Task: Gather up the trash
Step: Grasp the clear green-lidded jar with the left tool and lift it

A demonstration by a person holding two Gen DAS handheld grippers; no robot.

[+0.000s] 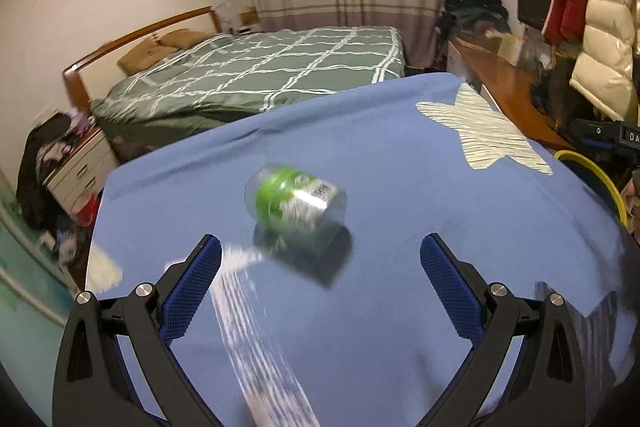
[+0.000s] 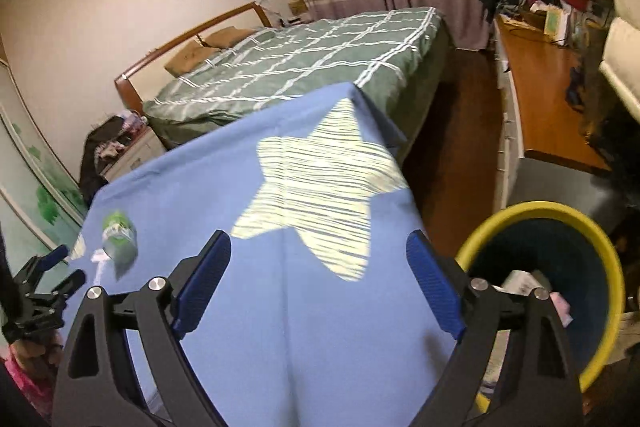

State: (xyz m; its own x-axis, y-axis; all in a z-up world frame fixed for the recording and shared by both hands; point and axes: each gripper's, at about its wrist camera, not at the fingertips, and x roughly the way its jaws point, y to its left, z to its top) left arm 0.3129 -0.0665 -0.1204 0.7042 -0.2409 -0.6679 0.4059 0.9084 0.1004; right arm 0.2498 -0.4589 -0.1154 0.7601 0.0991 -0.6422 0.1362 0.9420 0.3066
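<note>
A clear plastic bottle with a green label (image 1: 296, 205) lies on its side on the blue cloth (image 1: 400, 187), just ahead of my open left gripper (image 1: 320, 251). The bottle (image 2: 118, 235) also shows far left in the right wrist view, with the left gripper (image 2: 68, 265) next to it. A white crumpled paper strip (image 1: 248, 307) lies between the left jaws, blurred. My right gripper (image 2: 319, 247) is open and empty above the cloth's star pattern (image 2: 320, 187). A yellow-rimmed bin (image 2: 560, 267) with trash inside stands low to the right of the table.
A bed with a green checked cover (image 1: 260, 71) stands beyond the table. A wooden desk (image 2: 548, 99) with clutter runs along the right wall. A white drawer unit (image 1: 76, 171) with clothes stands at the left. The bin's yellow rim (image 1: 596, 179) shows at right.
</note>
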